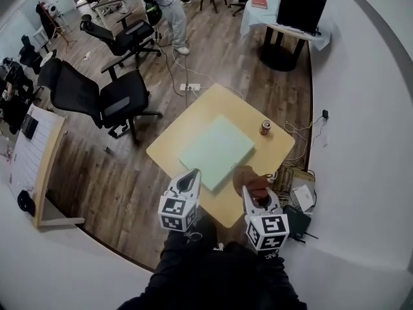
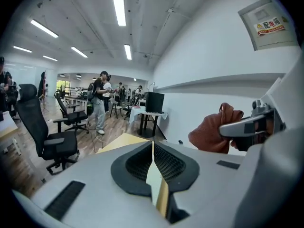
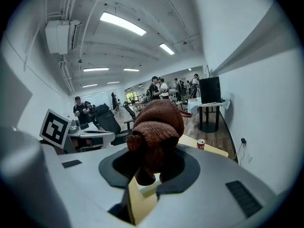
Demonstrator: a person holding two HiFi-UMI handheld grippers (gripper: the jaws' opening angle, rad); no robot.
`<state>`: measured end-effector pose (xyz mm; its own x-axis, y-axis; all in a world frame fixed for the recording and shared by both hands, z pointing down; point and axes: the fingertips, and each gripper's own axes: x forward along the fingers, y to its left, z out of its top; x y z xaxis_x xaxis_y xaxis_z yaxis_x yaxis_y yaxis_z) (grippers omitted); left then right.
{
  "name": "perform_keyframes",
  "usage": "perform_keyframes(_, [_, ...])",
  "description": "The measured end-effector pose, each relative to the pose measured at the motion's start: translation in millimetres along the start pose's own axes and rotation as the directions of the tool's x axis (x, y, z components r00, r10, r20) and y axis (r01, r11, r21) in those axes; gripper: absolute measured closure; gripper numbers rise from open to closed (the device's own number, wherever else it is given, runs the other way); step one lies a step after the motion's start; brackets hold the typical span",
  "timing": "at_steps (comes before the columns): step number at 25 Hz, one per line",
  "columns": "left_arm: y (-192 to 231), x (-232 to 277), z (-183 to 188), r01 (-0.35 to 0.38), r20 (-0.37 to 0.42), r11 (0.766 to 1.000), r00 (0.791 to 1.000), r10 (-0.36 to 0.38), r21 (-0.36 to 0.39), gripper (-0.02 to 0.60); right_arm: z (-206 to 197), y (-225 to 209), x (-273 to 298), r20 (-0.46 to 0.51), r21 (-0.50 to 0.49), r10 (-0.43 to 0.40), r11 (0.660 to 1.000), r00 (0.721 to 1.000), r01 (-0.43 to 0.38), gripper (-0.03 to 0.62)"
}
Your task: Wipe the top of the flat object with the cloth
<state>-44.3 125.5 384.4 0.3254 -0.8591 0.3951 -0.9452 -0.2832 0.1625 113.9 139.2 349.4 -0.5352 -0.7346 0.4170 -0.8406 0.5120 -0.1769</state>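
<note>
Head view shows a light wooden table with the flat object, a pale green board, lying across its middle. A drink can stands upright on the far right part of the table, apart from the board. The left gripper hangs over the near edge of the board; in the left gripper view its jaws are pressed together to a thin slit, with nothing between them. The right gripper sits at the near right of the table, just off the board's near right edge. In the right gripper view its jaws are clamped on the cloth, a bunched red-brown knitted piece bulging out past the jaw tips. Whether the cloth touches the board or the table cannot be told. Black office chairs stand on the wood floor to the left, and a person stands at the far side of the room.
</note>
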Motion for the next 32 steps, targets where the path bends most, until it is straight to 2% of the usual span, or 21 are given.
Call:
perform_keyframes(7, [81.3,105.3,-25.6,0.103,-0.137,0.995,0.985,-0.103,-0.011,0.546,-14.0,-33.7,110.7,-0.095,0.023,-0.083,0.996,0.992,0.086,0.474])
perform_keyframes(15, [140.9,201.9,-76.6,0.205,-0.286,0.979,0.938,-0.194,0.009,0.545,-41.6,-82.5,189.5,-0.136,0.02,-0.155,0.987,0.978,0.159,0.474])
perform_keyframes(18, [153.6,227.8,-97.5,0.222,-0.332,0.975,0.92,-0.207,0.009,0.538,-54.8,-104.8,212.6,-0.153,0.004,-0.172,0.985,0.973,0.175,0.474])
perform_keyframes(21, [159.4,253.1,-111.3,0.237,-0.357,0.971,0.909,-0.214,0.019,0.462,-63.5,-131.8,230.7,-0.158,-0.028,-0.21,0.978,0.965,0.208,0.474])
perform_keyframes(25, [165.7,275.7,-125.7,0.261,-0.389,0.965,0.891,-0.233,0.021,0.459,-73.4,-158.4,253.9,-0.172,-0.071,-0.235,0.972,0.957,0.226,0.475])
perform_keyframes(29, [166.9,288.7,-147.1,0.307,-0.458,0.952,0.845,-0.278,-0.011,0.459,-86.6,-179.3,271.9,-0.195,-0.112,-0.253,0.966,0.948,0.235,0.474])
perform_keyframes(32, [167.5,292.9,-157.2,0.32,-0.48,0.947,0.829,-0.288,-0.017,0.459,-104.6,-188.0,282.1,-0.24,-0.144,-0.254,0.964,0.937,0.224,0.474])
